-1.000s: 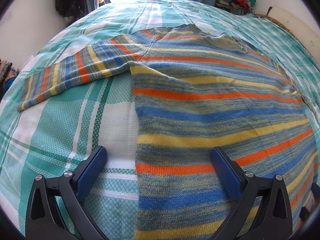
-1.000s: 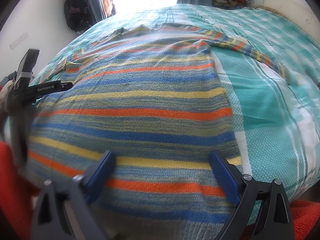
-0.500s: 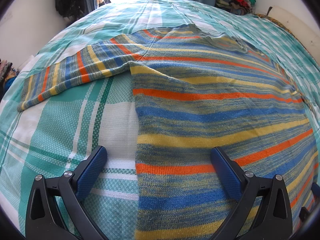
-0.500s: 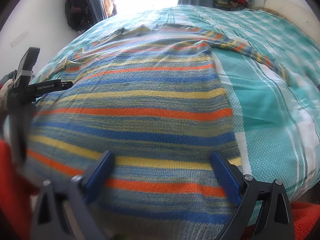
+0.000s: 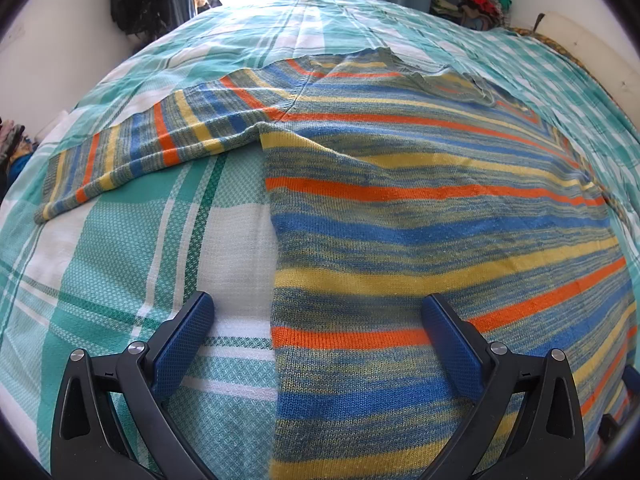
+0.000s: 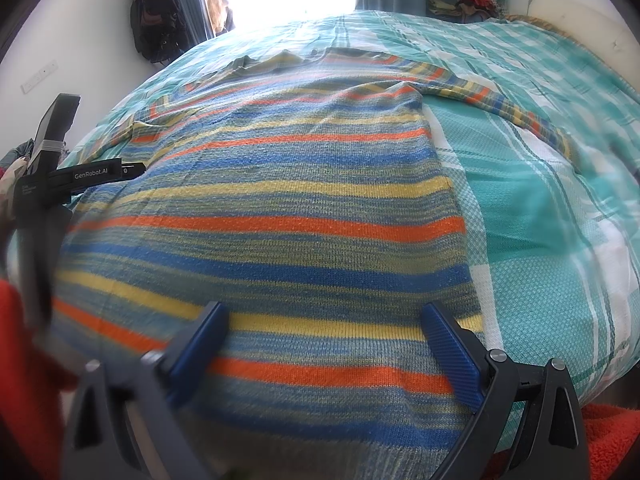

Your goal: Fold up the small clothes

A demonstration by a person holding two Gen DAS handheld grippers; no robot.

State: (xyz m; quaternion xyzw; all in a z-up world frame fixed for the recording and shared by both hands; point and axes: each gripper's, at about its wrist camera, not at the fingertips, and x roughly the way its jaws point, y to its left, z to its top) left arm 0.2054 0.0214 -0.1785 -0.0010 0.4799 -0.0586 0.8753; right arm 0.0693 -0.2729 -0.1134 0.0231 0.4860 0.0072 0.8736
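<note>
Nothing has shifted: striped sweater (image 5: 420,208) lies flat on the bed (image 5: 120,240), both grippers, left gripper (image 5: 316,320) and right gripper (image 6: 324,324), fingers spread over its hem, probably poised to pinch it.

The sweater (image 5: 420,216) has orange, blue and yellow stripes; the bedsheet (image 5: 120,264) is teal-and-white plaid with green lines.

A striped knit sweater (image 5: 420,216) in blue, yellow and orange lies flat. One sleeve (image 5: 132,152) stretches toward nine o'clock.
</note>
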